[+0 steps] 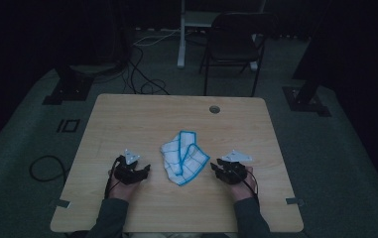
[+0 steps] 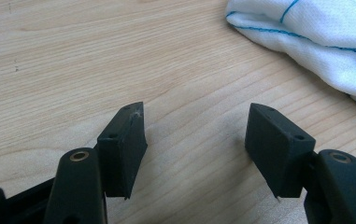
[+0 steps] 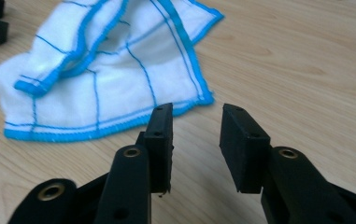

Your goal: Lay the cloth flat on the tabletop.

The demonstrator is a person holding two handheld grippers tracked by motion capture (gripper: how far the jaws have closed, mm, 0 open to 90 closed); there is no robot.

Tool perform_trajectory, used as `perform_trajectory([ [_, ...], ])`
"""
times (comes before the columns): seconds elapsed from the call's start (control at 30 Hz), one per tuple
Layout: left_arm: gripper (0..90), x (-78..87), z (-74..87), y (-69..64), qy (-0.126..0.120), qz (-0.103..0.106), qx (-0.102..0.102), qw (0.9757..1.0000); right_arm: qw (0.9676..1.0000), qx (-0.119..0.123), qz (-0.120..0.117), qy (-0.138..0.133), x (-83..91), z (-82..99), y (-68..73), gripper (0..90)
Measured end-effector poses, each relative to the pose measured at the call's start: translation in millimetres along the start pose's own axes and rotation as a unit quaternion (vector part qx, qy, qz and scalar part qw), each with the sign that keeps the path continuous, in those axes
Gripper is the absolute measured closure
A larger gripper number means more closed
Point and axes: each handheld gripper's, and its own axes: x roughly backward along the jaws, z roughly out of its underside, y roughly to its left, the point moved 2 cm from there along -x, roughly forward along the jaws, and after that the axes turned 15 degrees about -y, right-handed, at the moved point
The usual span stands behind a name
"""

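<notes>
A crumpled white cloth (image 1: pixel 184 156) with blue edging and blue grid lines lies on the wooden table (image 1: pixel 142 114), between my two grippers. My left gripper (image 1: pixel 144 169) rests on the table left of the cloth, open and empty; in the left gripper view the gripper (image 2: pixel 196 123) has the cloth (image 2: pixel 316 32) at the upper right, apart from its jaws. My right gripper (image 1: pixel 214 165) sits right of the cloth, open with a narrower gap. In the right gripper view the gripper (image 3: pixel 195 121) stands just short of the cloth's blue hem (image 3: pixel 110 79), with nothing held.
A round cable hole (image 1: pixel 215 109) sits near the table's far edge. A dark folding chair (image 1: pixel 233 47) and loose cables (image 1: pixel 142 74) are on the floor beyond the table. Stand bases (image 1: pixel 70 87) flank the table.
</notes>
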Motion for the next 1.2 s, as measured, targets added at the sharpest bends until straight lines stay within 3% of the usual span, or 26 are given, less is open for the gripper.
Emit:
perform_trajectory([
  [0.3,43.9,0.4,0.1,-0.9,-0.002,0.005,-0.002,1.0000,0.9999,0.007,-0.002,0.008,-14.3,-5.2,5.2,66.2],
  [0.57,50.1,1.6,0.3,-1.6,-0.004,0.009,-0.003,0.9999,0.9999,-0.005,0.001,0.009,-26.2,-4.7,2.5,67.2],
  [0.77,52.5,1.5,-1.9,-2.1,0.003,0.018,0.001,0.9998,1.0000,-0.001,-0.002,0.009,-33.9,-10.8,4.3,65.4],
  [1.03,52.3,-1.0,-17.4,-12.5,-0.008,0.037,-0.019,0.9991,0.9999,0.009,-0.008,0.008,-45.5,-18.2,7.9,64.6],
  [1.2,52.0,-1.9,-22.6,-18.6,-0.017,0.043,-0.017,0.9988,0.9998,0.012,-0.012,0.008,-54.0,-20.4,9.5,62.8],
])
